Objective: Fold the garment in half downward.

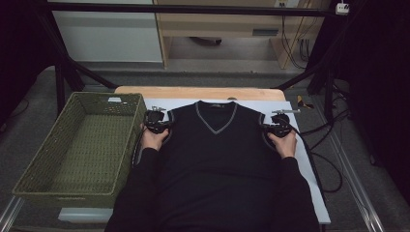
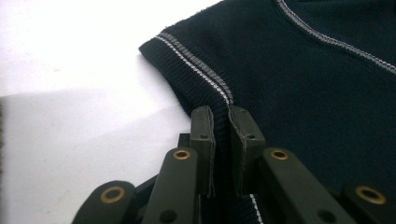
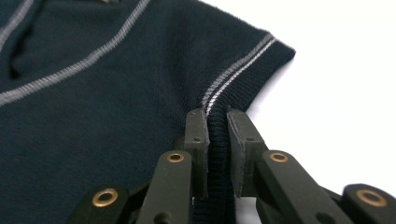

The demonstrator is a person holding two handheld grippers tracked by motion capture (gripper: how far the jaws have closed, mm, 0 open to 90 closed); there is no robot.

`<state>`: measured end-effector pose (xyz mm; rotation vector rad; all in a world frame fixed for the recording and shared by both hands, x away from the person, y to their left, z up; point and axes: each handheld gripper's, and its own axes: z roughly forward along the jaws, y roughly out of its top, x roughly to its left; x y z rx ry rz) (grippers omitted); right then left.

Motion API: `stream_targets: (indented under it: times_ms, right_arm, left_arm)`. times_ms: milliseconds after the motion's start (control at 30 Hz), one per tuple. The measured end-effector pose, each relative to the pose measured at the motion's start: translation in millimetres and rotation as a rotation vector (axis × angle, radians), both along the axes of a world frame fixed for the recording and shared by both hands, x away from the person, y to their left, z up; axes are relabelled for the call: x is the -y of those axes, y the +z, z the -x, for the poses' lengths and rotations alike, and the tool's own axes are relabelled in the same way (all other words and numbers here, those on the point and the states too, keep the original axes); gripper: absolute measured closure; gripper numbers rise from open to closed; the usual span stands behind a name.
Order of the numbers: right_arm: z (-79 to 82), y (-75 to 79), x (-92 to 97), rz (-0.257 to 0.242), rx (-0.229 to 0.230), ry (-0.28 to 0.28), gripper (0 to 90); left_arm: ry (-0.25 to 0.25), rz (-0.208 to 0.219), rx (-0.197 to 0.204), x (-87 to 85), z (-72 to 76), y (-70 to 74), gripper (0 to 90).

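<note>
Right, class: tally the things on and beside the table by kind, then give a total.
Vest: 1
Basket: 1
Tongs: 2, left and right, each shut on a vest armhole
Total: 4

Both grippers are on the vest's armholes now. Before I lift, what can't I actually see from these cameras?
- Vest hem: high view, cut off by the bottom edge and flanked by the person's forearms.
- Whether each grip takes both fabric layers: left gripper and right gripper views, the rib fold between the pads hides the underside.
- Basket near-wall inner side: high view, hidden by its own rim.
- Table far-edge dark spot: too small to identify.
</note>
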<state>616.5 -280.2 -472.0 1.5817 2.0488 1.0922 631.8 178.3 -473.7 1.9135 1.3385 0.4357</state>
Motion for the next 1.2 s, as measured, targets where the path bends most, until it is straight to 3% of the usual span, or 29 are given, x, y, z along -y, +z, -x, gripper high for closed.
stream_targets:
  times_ms: [367,700,933,1200]
  right_arm:
    - [6.0,18.3,2.0,-0.031,0.045,0.014,80.4]
    - [13.3,45.5,2.2,-0.039,0.101,0.044,80.9]
    - [20.4,65.1,3.6,-0.038,0.138,0.052,81.1]
    - [12.3,80.3,2.2,-0.038,0.169,0.043,81.4]
  left_arm:
    - [-0.015,0.030,0.060,-5.7,7.3,22.9,81.1]
    - [-0.028,0.055,0.117,-13.0,18.5,47.1,81.6]
    - [-0.044,0.067,0.167,-13.1,26.0,72.9,81.7]
    - [-0.039,0.065,0.197,-13.2,21.4,96.1,81.8]
